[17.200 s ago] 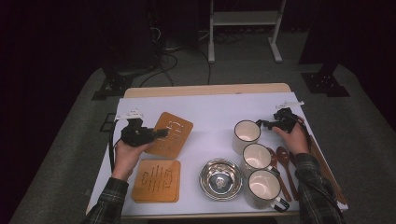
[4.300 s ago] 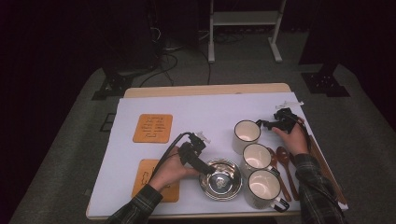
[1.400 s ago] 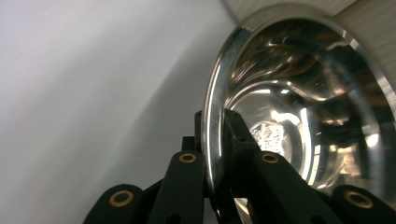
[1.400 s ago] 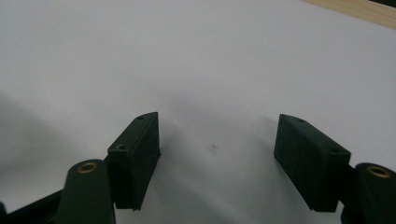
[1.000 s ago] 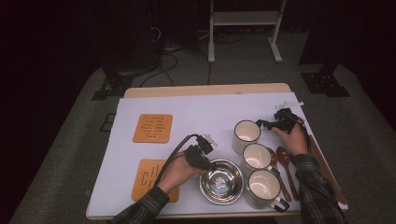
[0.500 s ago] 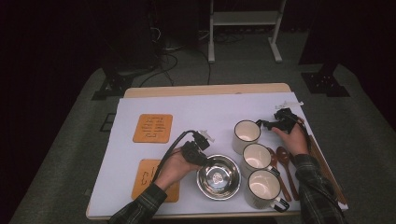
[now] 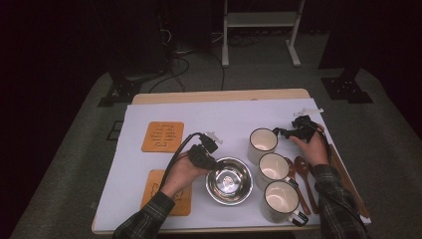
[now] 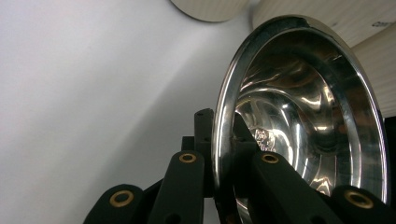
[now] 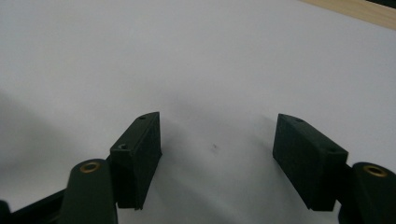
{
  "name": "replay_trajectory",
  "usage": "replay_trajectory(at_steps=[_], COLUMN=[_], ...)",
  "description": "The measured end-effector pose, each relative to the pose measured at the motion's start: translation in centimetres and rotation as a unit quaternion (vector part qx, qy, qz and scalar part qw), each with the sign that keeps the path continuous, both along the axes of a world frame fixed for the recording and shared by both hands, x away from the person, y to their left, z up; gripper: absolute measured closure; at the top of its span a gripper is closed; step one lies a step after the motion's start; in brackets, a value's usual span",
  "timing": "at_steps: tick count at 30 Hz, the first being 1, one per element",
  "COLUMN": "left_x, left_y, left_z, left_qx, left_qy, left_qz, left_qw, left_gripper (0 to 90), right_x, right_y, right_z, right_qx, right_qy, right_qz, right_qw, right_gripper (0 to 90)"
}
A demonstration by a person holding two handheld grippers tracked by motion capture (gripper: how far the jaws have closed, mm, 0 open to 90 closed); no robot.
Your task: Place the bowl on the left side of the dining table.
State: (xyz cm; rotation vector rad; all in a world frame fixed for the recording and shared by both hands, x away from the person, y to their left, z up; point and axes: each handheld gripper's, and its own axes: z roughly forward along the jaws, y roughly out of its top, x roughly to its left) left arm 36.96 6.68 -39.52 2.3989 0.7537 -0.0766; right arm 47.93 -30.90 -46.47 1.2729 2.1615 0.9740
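**Desk:** What is held, and by which tool?

**Caption:** A steel bowl (image 7: 229, 180) is seen pinched at its rim by the left gripper (image 7: 208, 158), one jaw set inside the wall and one outside, as shown close up in the left gripper view, where the bowl (image 8: 303, 121) is gripped edge-on. The bowl is placed near the front edge of the white-covered table (image 7: 224, 119), just left of a column of three mugs, the nearest of them (image 7: 272, 168) almost touching its rim.

**Desk:** And the right gripper?

**Caption:** The right gripper (image 7: 293, 132) is held well apart from the bowl, beside the far mug (image 7: 262, 143), its jaws spread with nothing between them; bare white cover is seen past them in the right gripper view (image 9: 217, 154). Wooden spoons (image 7: 301, 174) are laid below that hand.

**Desk:** Which relation is the next move judged to turn on?

**Caption:** The direction from bowl to coasters. Two cork coasters are laid to the left: the near one (image 7: 166, 194) is partly covered by the left forearm, just beside the bowl; the far one (image 7: 162, 136) lies farther back. The left hand is nearer to both. A short carry leftward to the near coaster is judged likely, with the forearm needing to be cleared from it first. A round bowl has no long axis to be lined up.
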Motion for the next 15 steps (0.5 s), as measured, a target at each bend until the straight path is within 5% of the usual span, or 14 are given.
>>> replay_trajectory(at_steps=[15], left_x=[1.6], left_y=[1.2], left_z=[0.5], left_qx=[0.0], left_qy=[-0.01], left_qz=[0.021], left_qw=[0.9997], left_gripper=[85.8], right_x=[0.1], right_y=[-0.1], right_z=[0.0], right_qx=[0.003], right_qy=[0.003], right_qz=[-0.001], right_qw=[1.0], right_gripper=[30.8])
